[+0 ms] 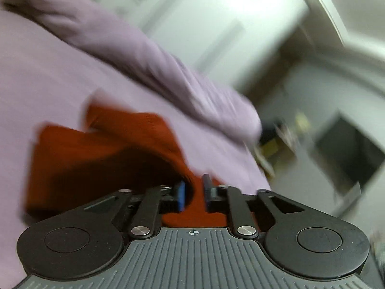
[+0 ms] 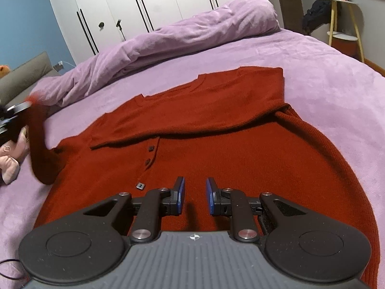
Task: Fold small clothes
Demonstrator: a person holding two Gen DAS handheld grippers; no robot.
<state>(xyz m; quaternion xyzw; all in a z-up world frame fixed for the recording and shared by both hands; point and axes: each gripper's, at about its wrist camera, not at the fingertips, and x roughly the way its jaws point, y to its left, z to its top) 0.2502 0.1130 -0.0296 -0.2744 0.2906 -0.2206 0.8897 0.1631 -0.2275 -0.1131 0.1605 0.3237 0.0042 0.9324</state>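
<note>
Left wrist view is motion-blurred throughout. The red sweater [image 1: 101, 159] lacks sharp edges; contact between its fabric and the left gripper [image 1: 194, 193] is indeterminate.

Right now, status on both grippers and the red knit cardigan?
Left gripper shut on raised sleeve. Right gripper open, empty, over red knit cardigan on lilac bedspread. Other sleeve already folded across chest. Nothing blocking.

Red knitted buttoned cardigan [image 2: 216, 144] flat on lilac-covered bed [image 2: 324, 72], under right-hand fingers [image 2: 180, 193]; rumpled lilac duvet [image 2: 180, 38] beyond; white wardrobe [image 2: 149, 2] behind duvet.
</note>
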